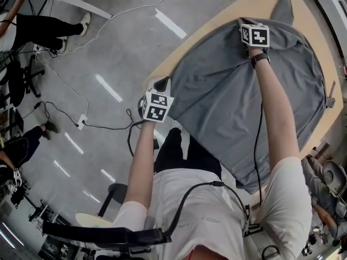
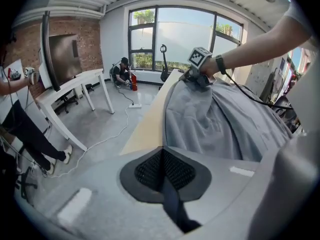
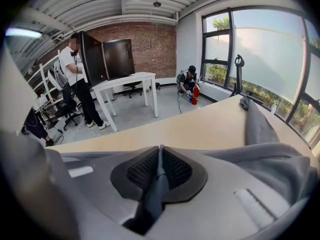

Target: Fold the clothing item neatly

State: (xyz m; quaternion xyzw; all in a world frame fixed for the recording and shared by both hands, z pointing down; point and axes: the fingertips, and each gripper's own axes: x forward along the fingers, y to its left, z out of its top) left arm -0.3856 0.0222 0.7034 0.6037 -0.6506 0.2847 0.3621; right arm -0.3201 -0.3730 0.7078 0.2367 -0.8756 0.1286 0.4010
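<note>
Head view: grey garment (image 1: 244, 91) lay spread open on the table (image 1: 260, 4), covering most of it, with the near end hanging over the table's near edge. One sleeve (image 1: 283, 4) trailed toward the table's far end. No fold showed anywhere. Left gripper (image 1: 161, 85) sat at the table's left edge, on the garment's near-left corner. Right gripper (image 1: 248, 25) was further up the table on the same side of the garment, near the sleeve end.

Left gripper view: left gripper (image 2: 162, 156) was clenched, pads together with a thin dark strip of cloth pinched between them. The garment (image 2: 220, 124) ran up the table (image 2: 147, 124) from there. The right gripper (image 2: 192, 79) was on the cloth at the far end.

Right gripper view: right gripper (image 3: 159, 166) was clamped on a grey pinch of garment (image 3: 280, 159), cloth bunched between the pads. Bare table (image 3: 200, 129) lay ahead, with the sleeve (image 3: 252, 119) off toward the table's far right.

Progress, as a judgement: very early. Both grips along one side edge looked set, and that was all that was done. The first fold across the table, any further folds, the sleeve tuck and the final smoothing were all still left.
</note>
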